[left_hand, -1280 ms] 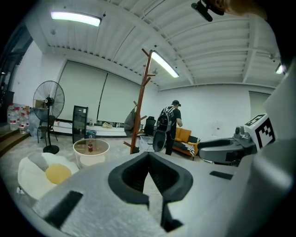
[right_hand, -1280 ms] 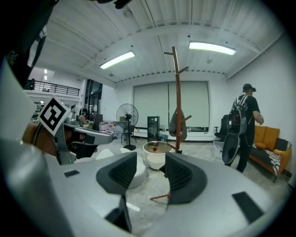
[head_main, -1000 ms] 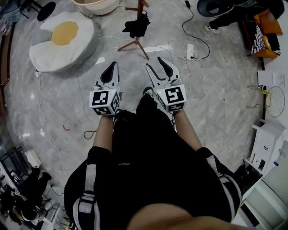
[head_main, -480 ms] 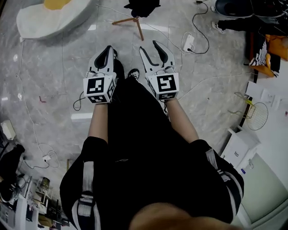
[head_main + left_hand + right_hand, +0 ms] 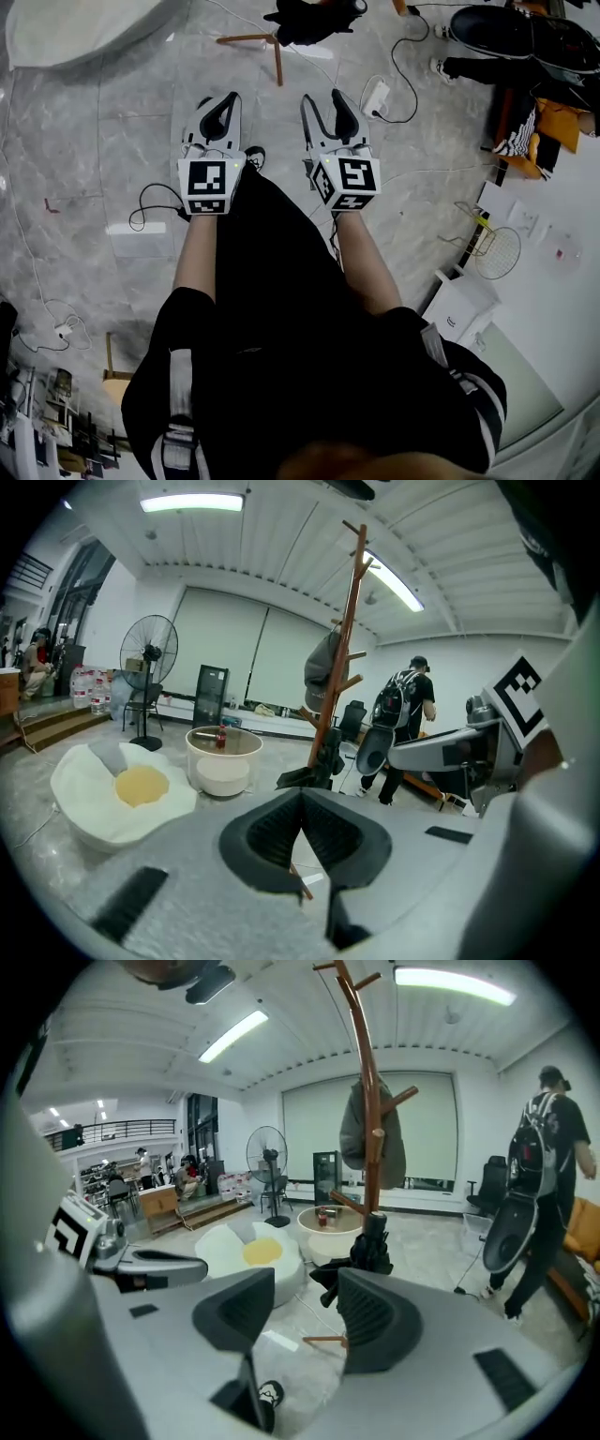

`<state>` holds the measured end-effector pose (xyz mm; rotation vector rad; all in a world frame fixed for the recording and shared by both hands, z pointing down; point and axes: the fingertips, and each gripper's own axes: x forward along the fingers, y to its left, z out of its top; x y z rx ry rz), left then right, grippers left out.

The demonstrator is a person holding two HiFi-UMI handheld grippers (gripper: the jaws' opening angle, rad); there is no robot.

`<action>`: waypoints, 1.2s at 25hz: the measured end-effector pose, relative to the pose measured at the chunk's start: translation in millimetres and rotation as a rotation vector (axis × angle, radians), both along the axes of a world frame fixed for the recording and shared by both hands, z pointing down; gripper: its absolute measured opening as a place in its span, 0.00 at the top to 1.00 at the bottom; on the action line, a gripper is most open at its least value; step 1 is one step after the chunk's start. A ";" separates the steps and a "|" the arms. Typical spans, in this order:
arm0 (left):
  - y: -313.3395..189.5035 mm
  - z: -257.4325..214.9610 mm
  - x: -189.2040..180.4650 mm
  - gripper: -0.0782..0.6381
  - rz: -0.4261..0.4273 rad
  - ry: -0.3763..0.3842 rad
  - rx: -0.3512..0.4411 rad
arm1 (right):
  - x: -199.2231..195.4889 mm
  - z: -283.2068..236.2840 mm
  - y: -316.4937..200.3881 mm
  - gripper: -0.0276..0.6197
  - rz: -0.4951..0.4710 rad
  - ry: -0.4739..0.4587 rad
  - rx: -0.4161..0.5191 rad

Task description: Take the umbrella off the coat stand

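Umbrella (image 5: 373, 1246) black, folded, low on coat stand (image 5: 368, 1072)

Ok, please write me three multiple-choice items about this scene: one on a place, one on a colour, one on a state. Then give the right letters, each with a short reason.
1. Where is the umbrella?
A) hanging on the coat stand
B) lying flat on the floor
C) leaning on a wall

2. What colour is the middle of the egg-shaped cushion?
A) red
B) yellow
C) green

3. How does the right claw stand?
A) shut on the umbrella
B) shut and empty
C) open, with nothing held

Answers:
1 A: the folded black umbrella hangs low against the wooden pole.
2 B: the round patch on the white cushion is yellow, like a yolk.
3 C: its jaws have just opened a little further and stand apart, and the umbrella is far beyond them.
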<state>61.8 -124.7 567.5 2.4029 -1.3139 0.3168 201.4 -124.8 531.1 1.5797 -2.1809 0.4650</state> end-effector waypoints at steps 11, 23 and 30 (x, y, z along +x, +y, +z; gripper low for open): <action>-77.1 47.9 0.8 0.90 0.066 -0.031 0.003 | 24.6 49.5 -72.6 0.54 0.149 -0.016 -0.052; -150.3 85.1 -1.0 0.89 0.114 -0.069 -0.007 | 63.2 85.1 -151.5 0.38 0.298 -0.023 -0.042; -177.7 102.6 15.8 0.89 0.135 -0.066 -0.015 | 68.2 96.2 -182.2 0.34 0.298 -0.046 -0.021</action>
